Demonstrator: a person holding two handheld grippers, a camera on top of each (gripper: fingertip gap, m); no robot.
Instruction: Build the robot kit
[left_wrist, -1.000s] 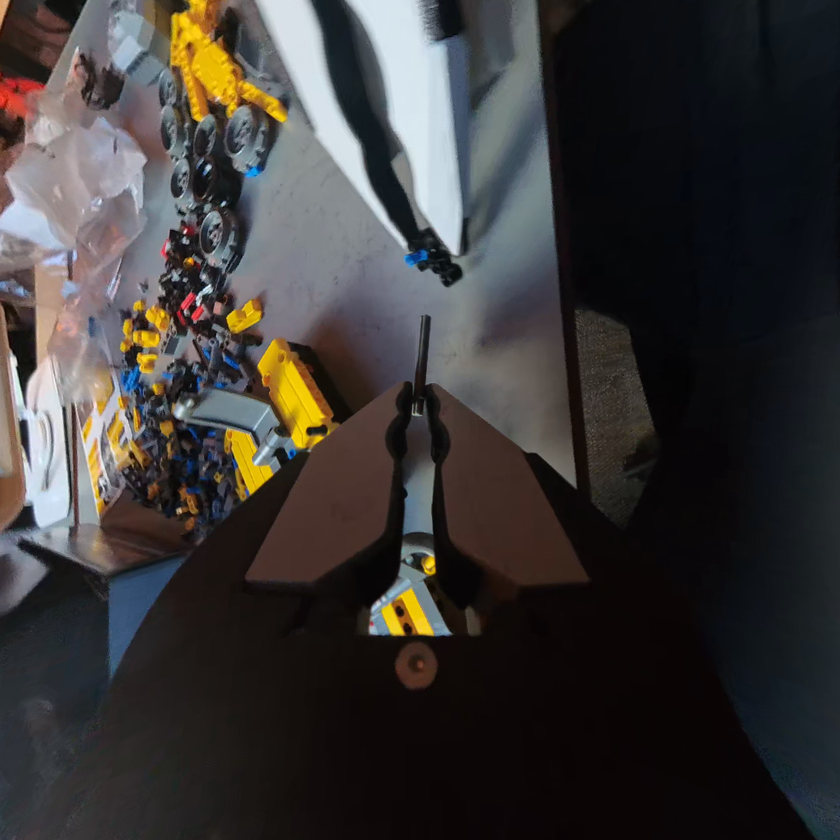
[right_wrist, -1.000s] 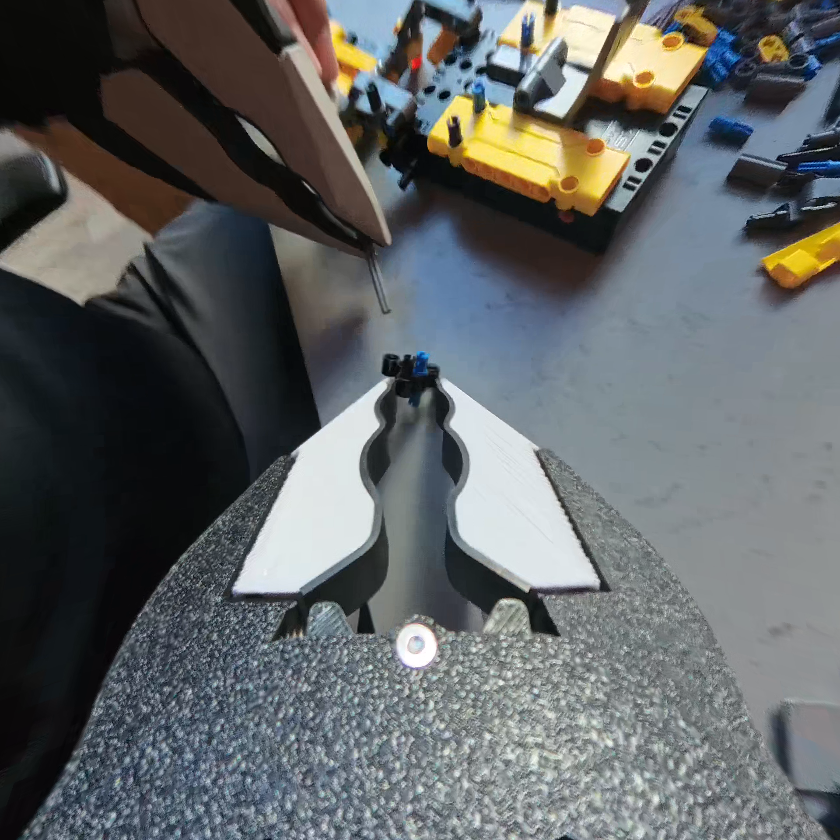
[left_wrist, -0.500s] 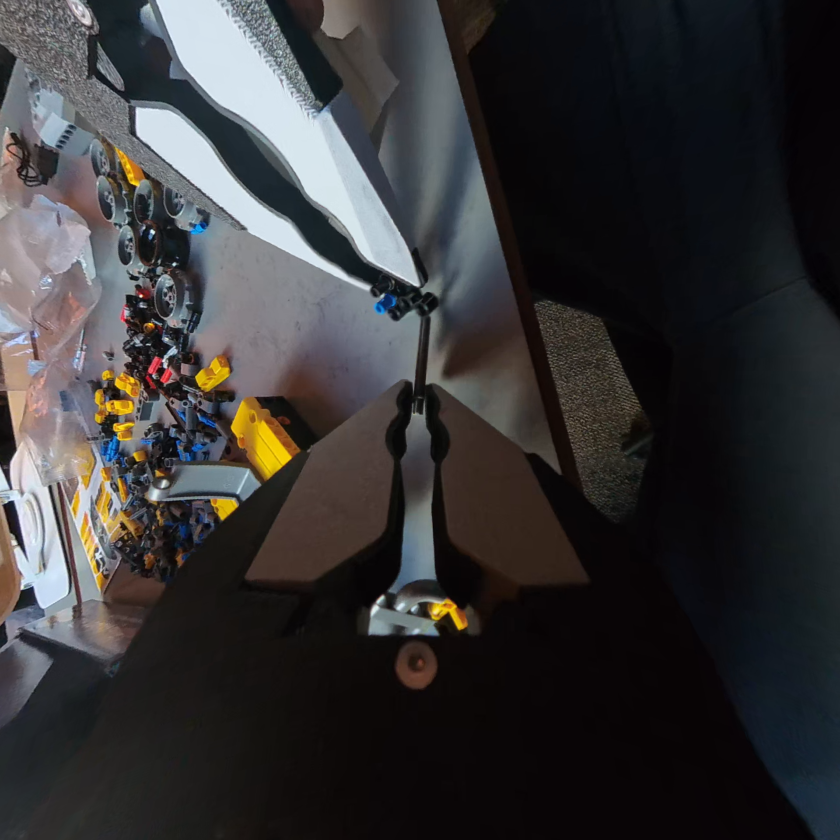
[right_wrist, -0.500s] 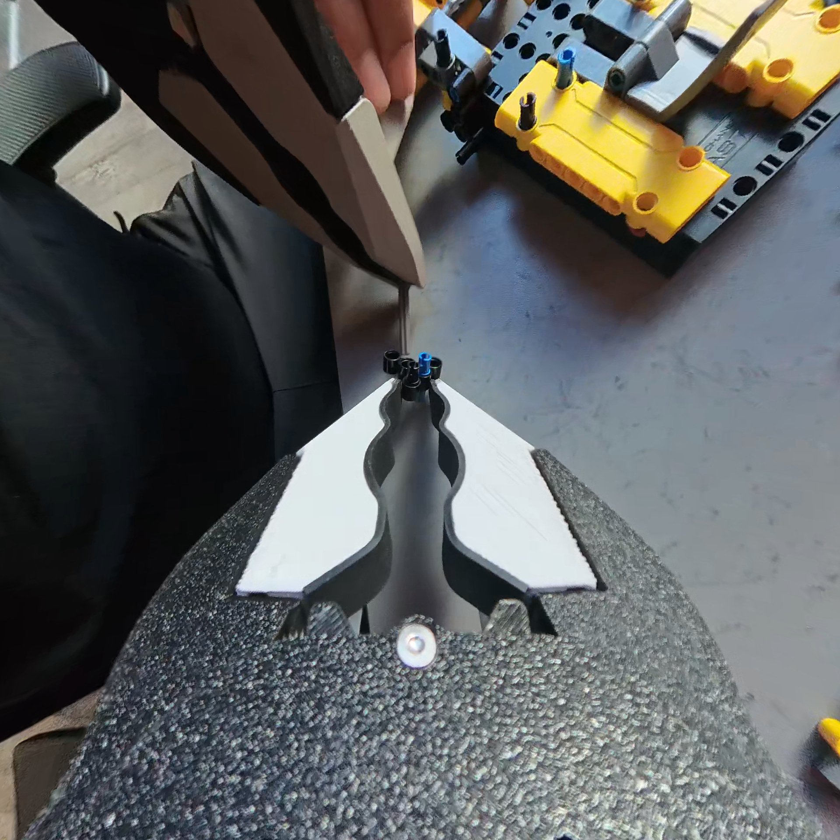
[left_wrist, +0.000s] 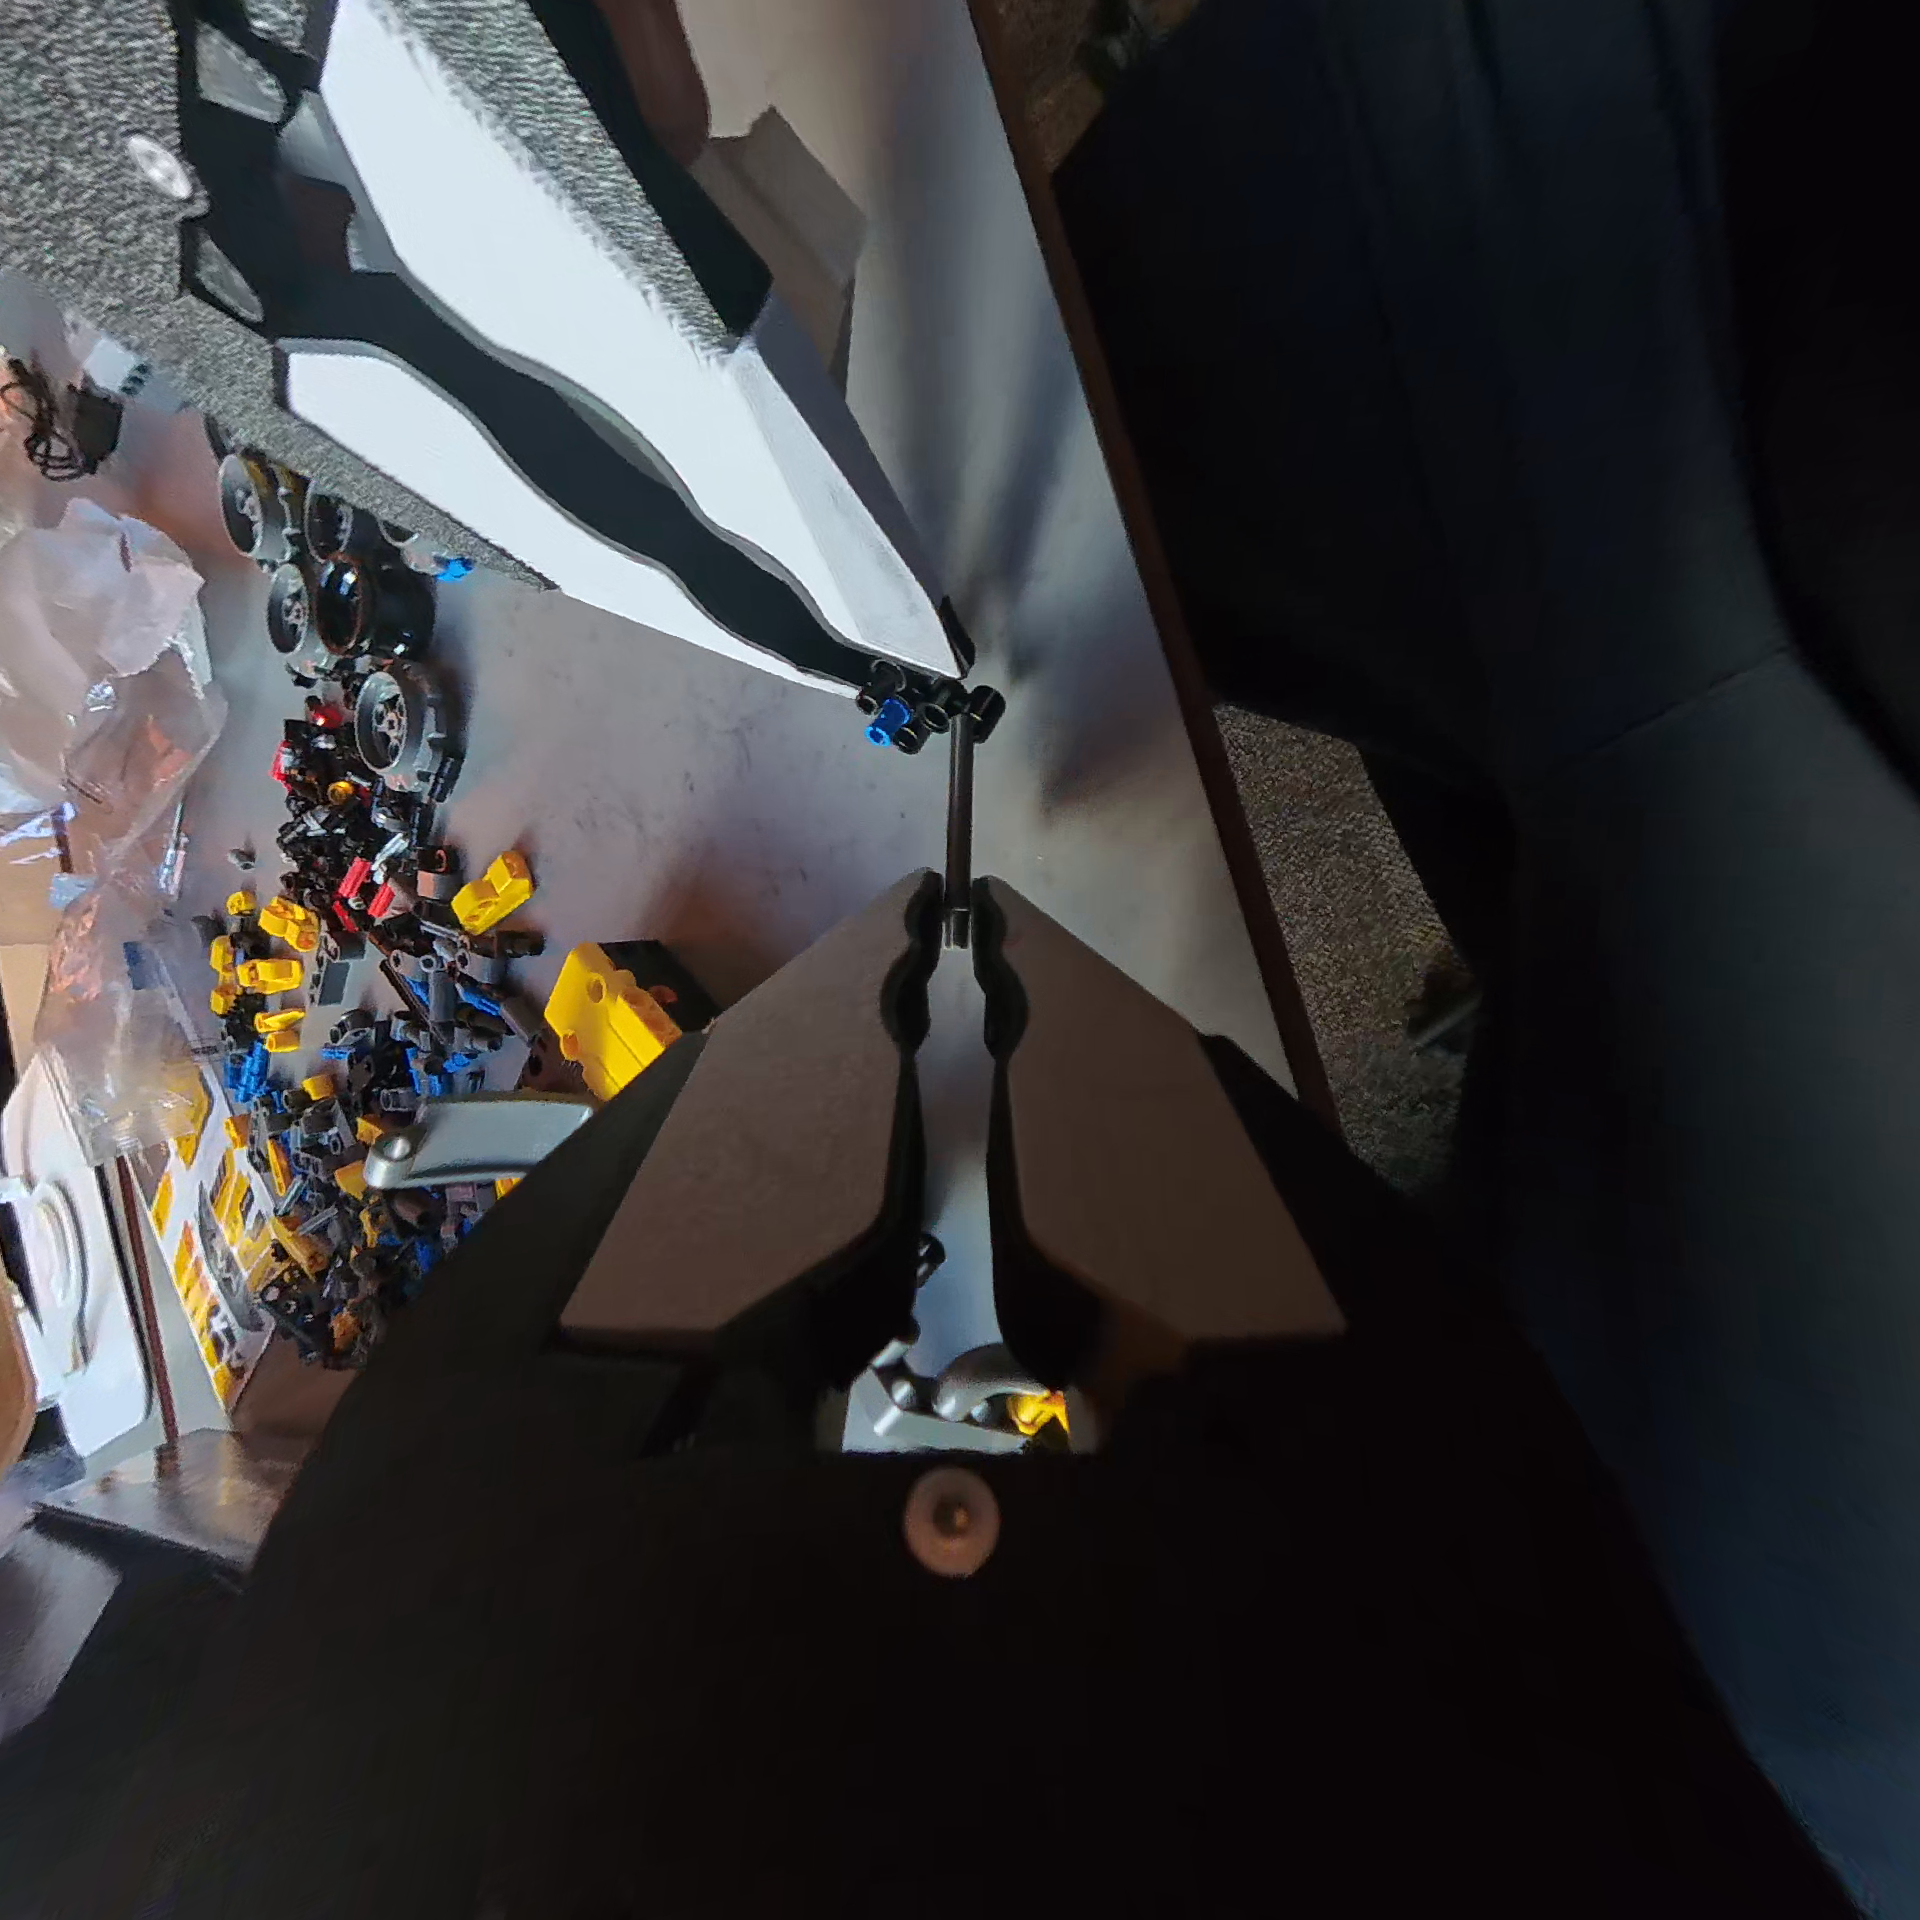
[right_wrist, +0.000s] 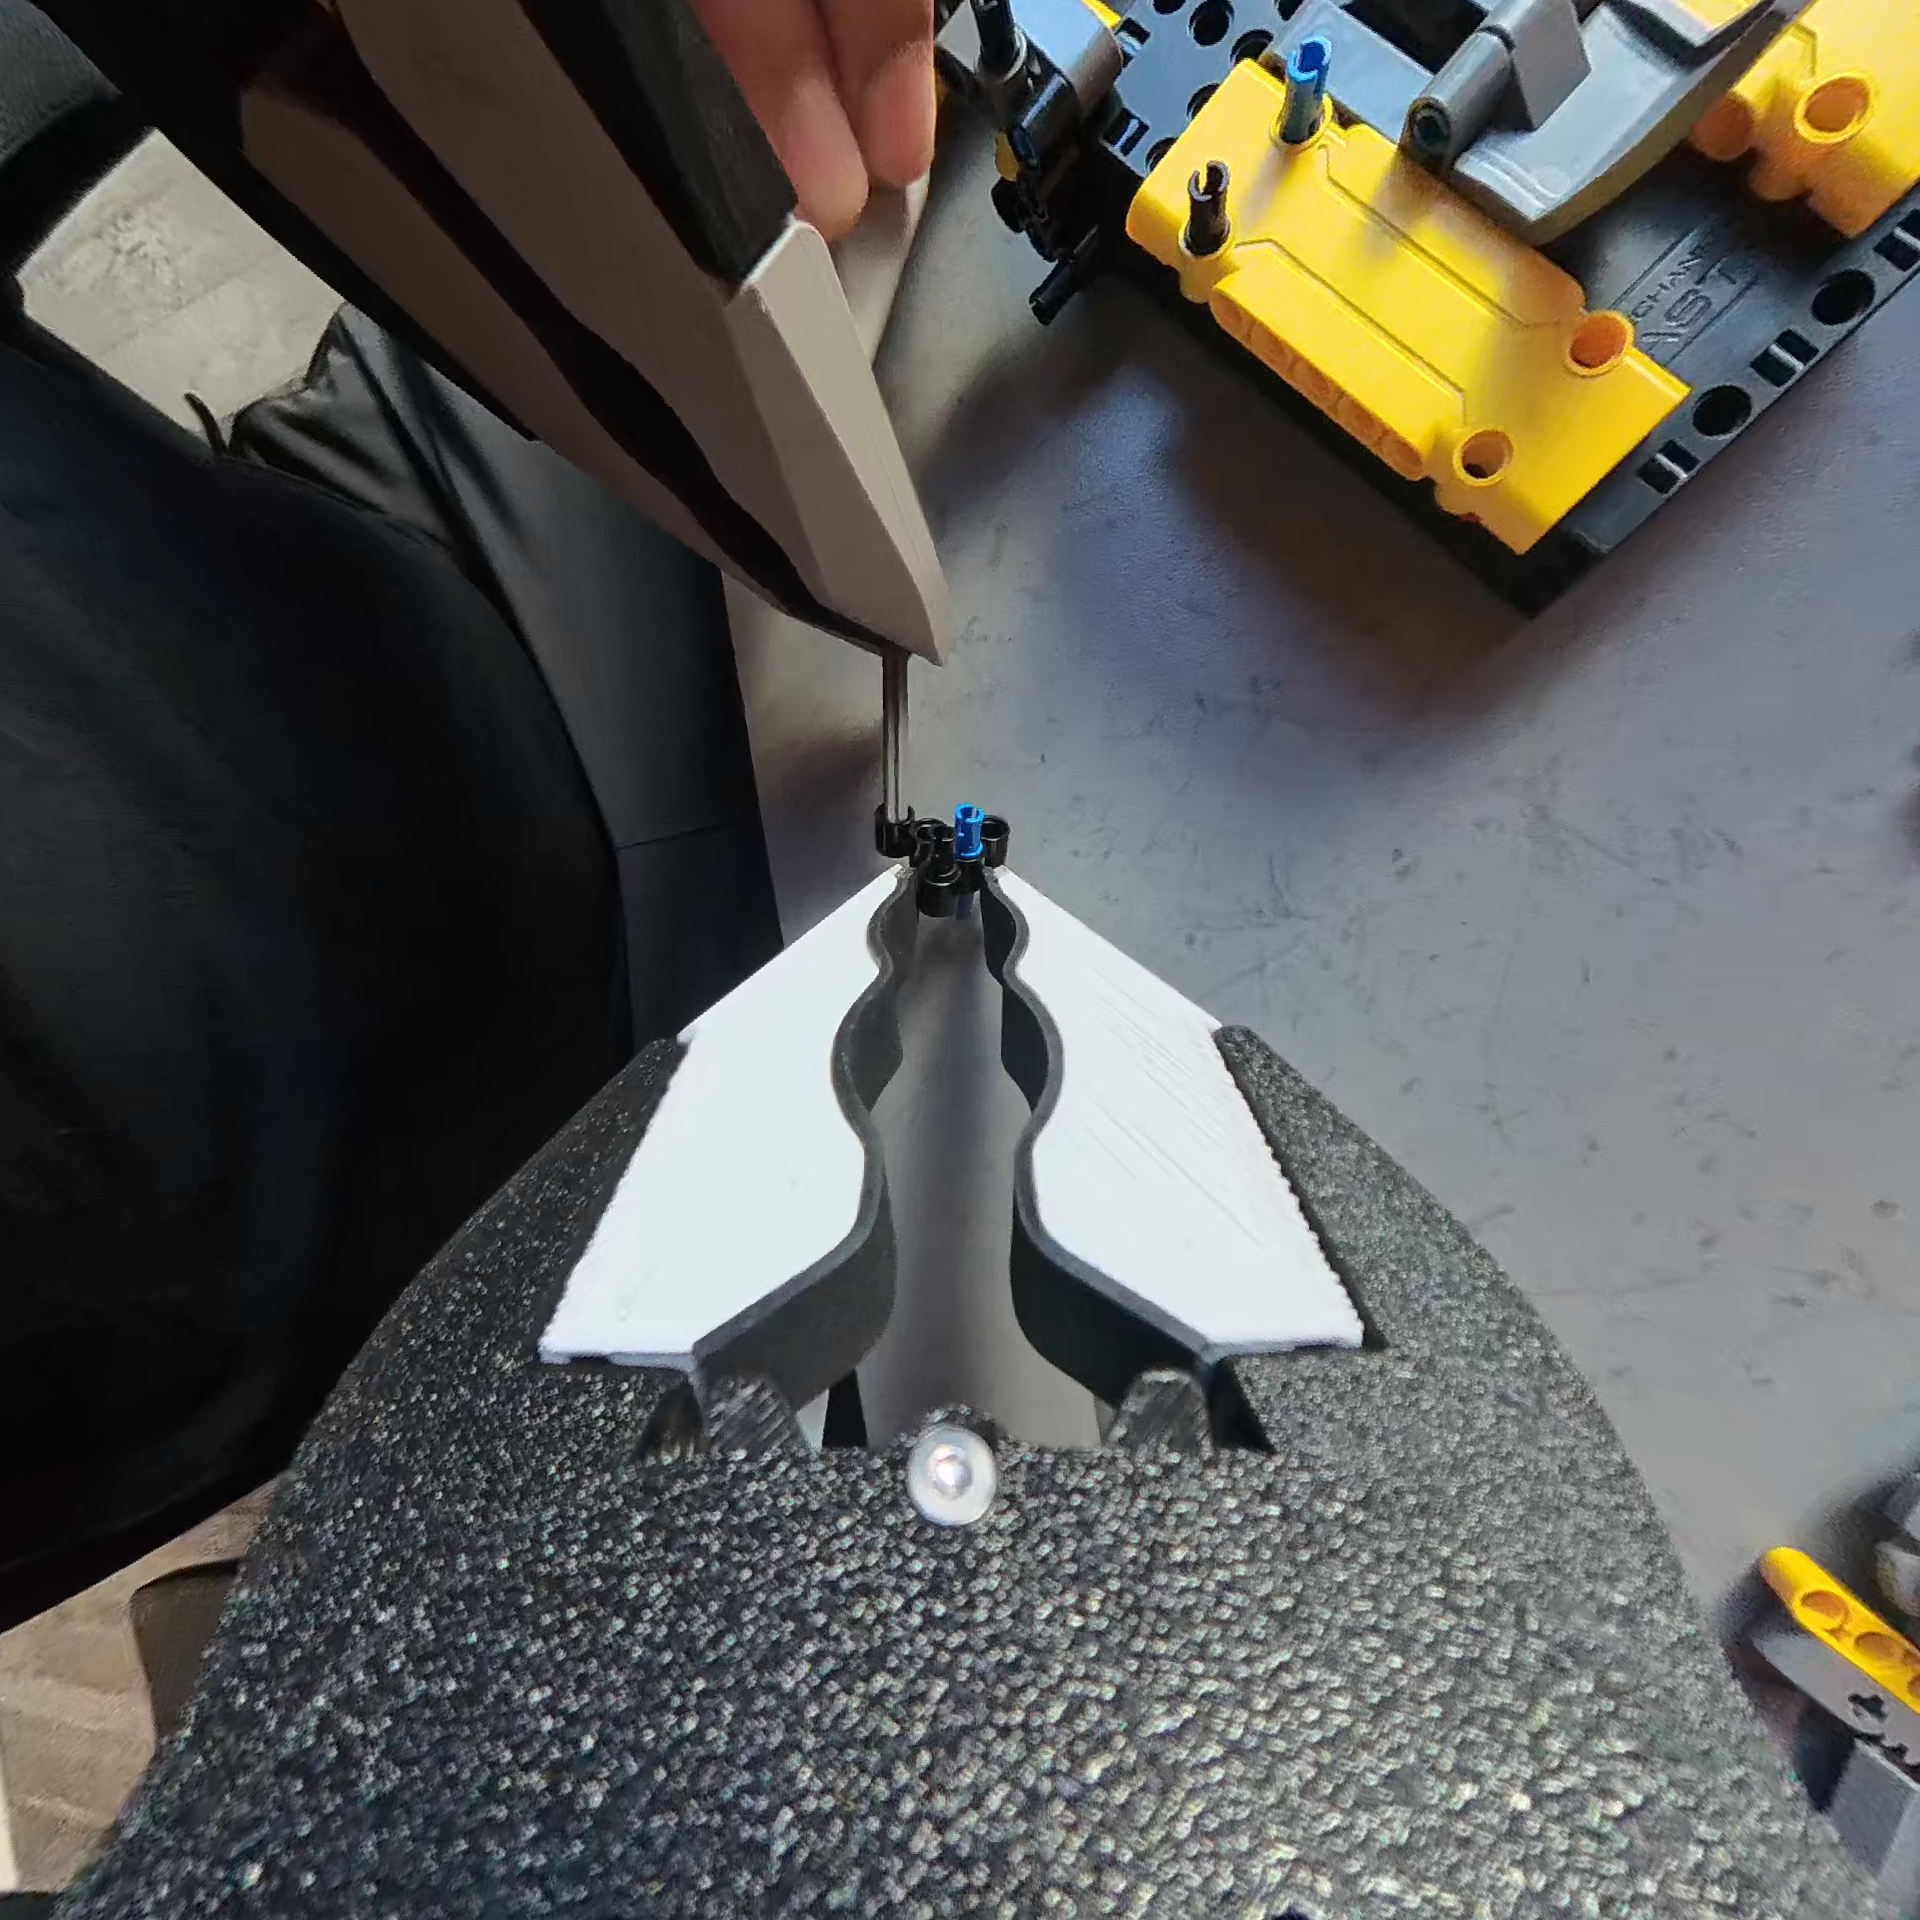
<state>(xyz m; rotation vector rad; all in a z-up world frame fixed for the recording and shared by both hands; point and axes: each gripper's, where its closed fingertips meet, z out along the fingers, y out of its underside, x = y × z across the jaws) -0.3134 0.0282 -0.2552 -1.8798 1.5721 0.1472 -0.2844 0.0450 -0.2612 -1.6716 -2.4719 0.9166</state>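
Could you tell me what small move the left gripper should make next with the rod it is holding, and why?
Probably a short, straight push along the rod's own line. The left gripper pinches the thin dark rod, whose far tip already sits at the end hole of the small black connector held by the right gripper, so it seems lined up, though how deep it sits I cannot tell.

The left hand-held gripper (left_wrist: 957, 902) pinches a thin dark axle (left_wrist: 959, 798) at its fingertips — the axle's far end meets a small black connector with a blue pin (left_wrist: 928, 708), clamped by the right hand-held gripper (left_wrist: 920, 665) above the grey table (left_wrist: 665, 748).
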